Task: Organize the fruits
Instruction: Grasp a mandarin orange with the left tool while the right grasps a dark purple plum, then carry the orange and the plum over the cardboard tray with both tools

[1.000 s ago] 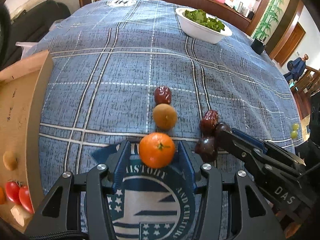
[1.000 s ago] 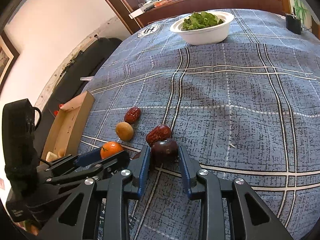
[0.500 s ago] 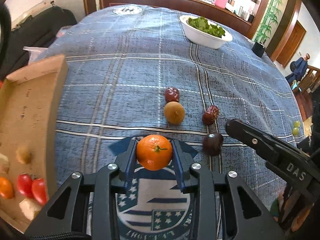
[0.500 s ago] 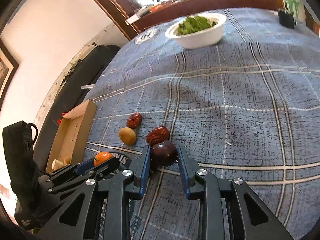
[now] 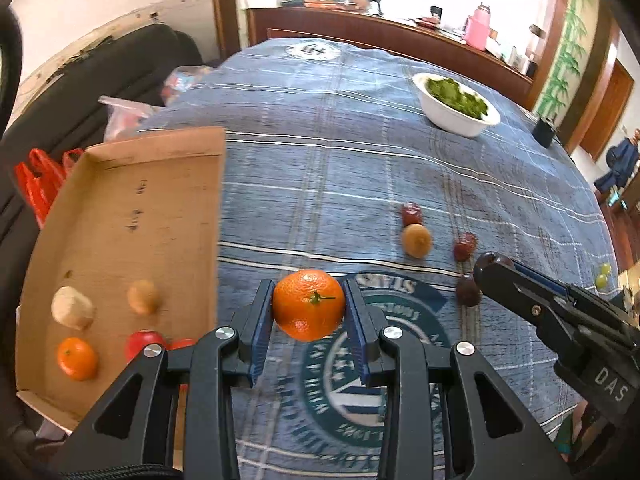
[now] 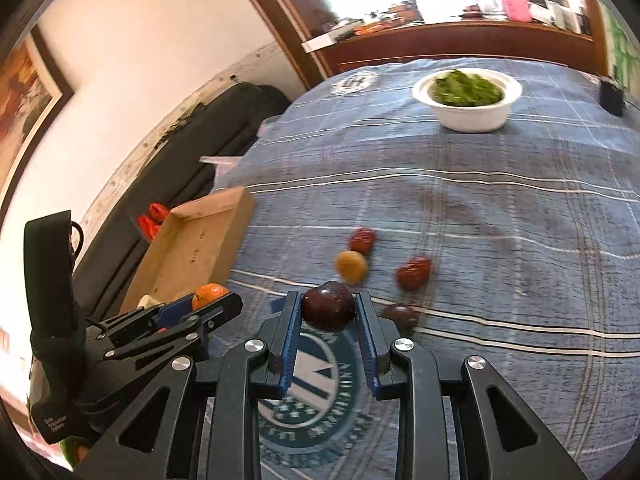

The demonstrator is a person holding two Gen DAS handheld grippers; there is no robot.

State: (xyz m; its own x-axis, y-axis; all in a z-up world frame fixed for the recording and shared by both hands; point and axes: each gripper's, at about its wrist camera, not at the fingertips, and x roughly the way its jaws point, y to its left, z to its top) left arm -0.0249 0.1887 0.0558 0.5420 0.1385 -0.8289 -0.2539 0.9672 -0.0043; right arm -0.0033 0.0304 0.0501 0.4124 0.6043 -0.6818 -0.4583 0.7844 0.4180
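My left gripper (image 5: 308, 310) is shut on an orange tangerine (image 5: 308, 305), held above the blue checked cloth just right of the cardboard tray (image 5: 120, 216). A dark purple plum (image 6: 329, 311) hangs clear of the cloth with my right gripper (image 6: 329, 316) shut on it. In the right wrist view the left gripper (image 6: 208, 304) shows at lower left with the tangerine (image 6: 209, 295), near the tray (image 6: 200, 248). On the cloth lie two red dates (image 6: 362, 240) (image 6: 413, 272), a brown round fruit (image 6: 351, 266) and a dark fruit (image 6: 400, 315).
The tray holds a small orange (image 5: 77, 358), a red tomato (image 5: 144, 344) and two pale pieces (image 5: 73, 307). A white bowl of greens (image 5: 456, 106) stands at the far side. Green grapes (image 5: 604, 274) lie near the right table edge. A dark sofa runs along the left.
The left gripper's jaws shut on the tangerine, then it rose and swung left towards the tray. The right gripper lifted the plum off the cloth.
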